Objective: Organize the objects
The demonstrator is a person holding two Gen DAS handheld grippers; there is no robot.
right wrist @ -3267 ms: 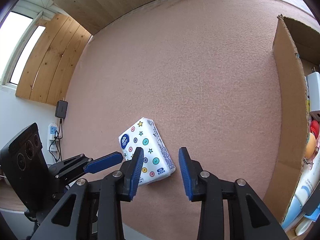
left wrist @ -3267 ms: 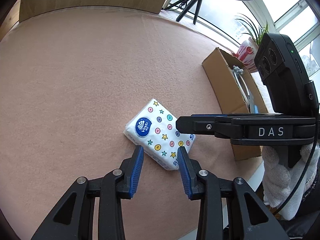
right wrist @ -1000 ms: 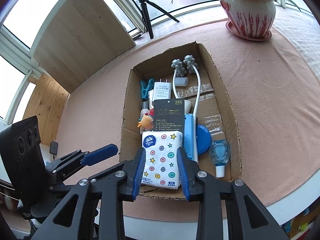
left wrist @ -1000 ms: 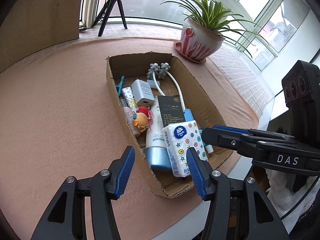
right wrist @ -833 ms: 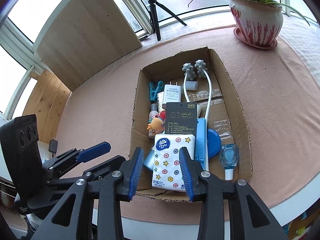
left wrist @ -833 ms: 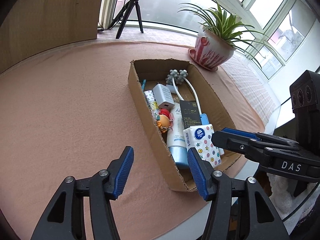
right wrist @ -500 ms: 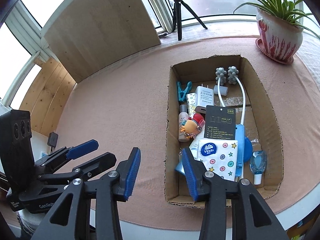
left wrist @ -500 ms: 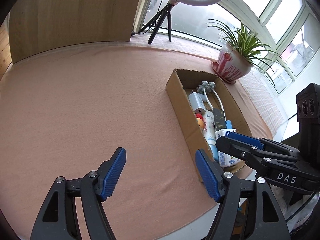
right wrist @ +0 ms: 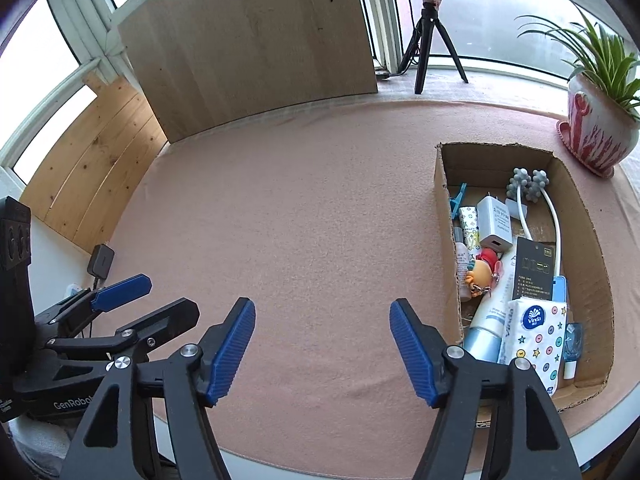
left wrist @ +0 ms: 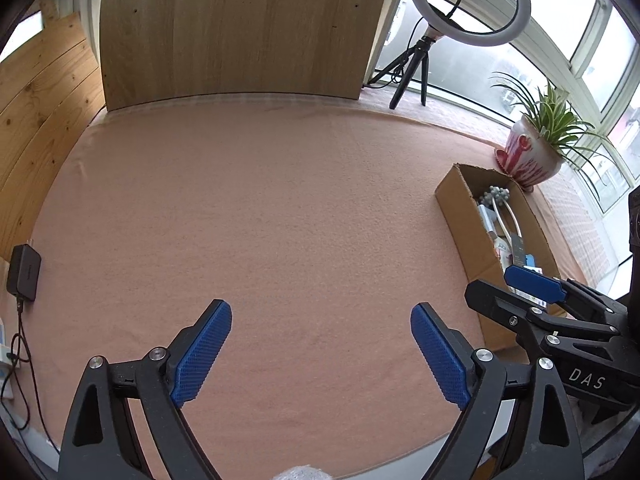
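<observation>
Before you lies a table under a pink felt cloth (left wrist: 280,208), backed by an upright wooden board (left wrist: 236,28). Daylight comes through the windows (right wrist: 500,16), where a ring light (left wrist: 470,0) on a tripod and a potted plant (right wrist: 600,120) stand.

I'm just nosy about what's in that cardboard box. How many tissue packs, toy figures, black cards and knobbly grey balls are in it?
tissue pack: 1
toy figure: 1
black card: 1
knobbly grey balls: 2
Total: 5
</observation>
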